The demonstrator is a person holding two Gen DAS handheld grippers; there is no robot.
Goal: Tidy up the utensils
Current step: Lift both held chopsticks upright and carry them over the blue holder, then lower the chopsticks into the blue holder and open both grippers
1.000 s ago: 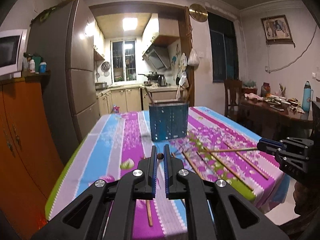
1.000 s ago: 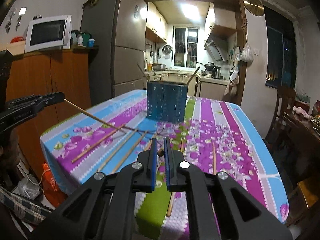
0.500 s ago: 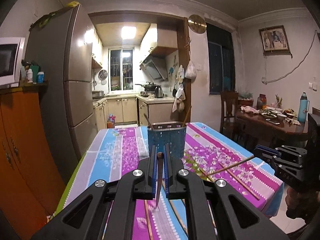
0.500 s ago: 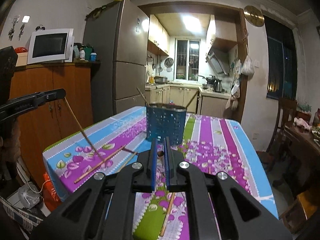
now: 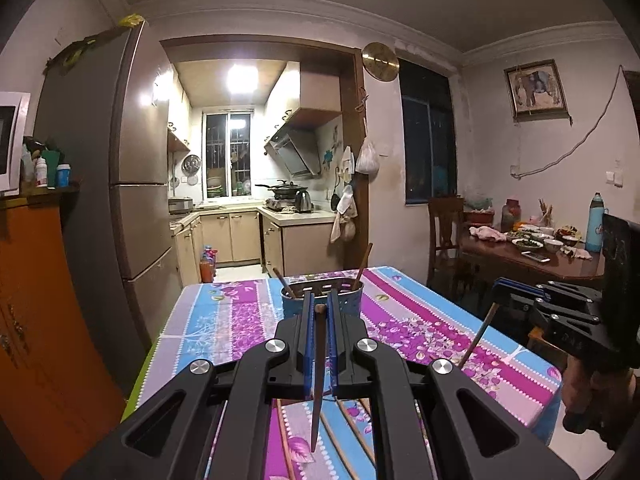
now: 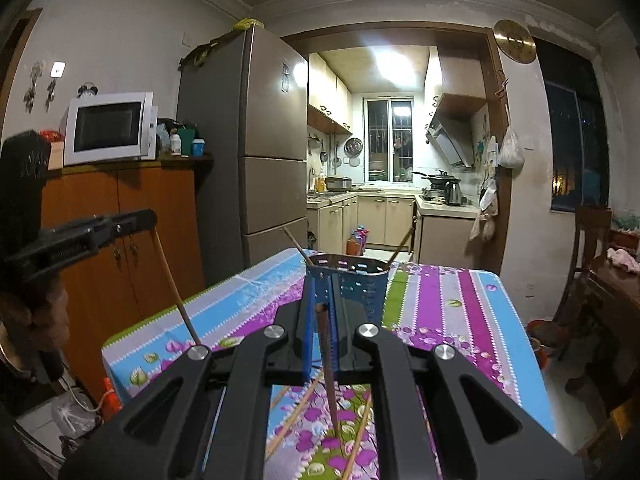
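My left gripper [image 5: 319,305] is shut on a brown chopstick [image 5: 317,380] that hangs point down above the table. My right gripper [image 6: 321,294] is shut on another chopstick [image 6: 330,376], also hanging point down. Each gripper also shows from the side in the other view: the right gripper [image 5: 498,286] with its chopstick [image 5: 478,336], and the left gripper [image 6: 148,216] with its chopstick [image 6: 176,284]. A blue perforated utensil holder [image 5: 322,300] stands on the table just beyond both grippers, and also shows in the right wrist view [image 6: 348,284]; two chopsticks stand in it. Several chopsticks [image 6: 292,416] lie loose on the tablecloth.
The table wears a purple, blue and green floral cloth [image 5: 224,320]. An orange cabinet [image 6: 120,240] and a tall fridge [image 6: 256,152] stand to the left. A wooden chair [image 5: 444,232] and a dining table [image 5: 520,256] with dishes stand at the right. The kitchen lies behind.
Both grippers have risen from the tablecloth, each carrying a chopstick. The chopsticks have swung from lying nearly flat to hanging point down. The holder now sits lower in both views.
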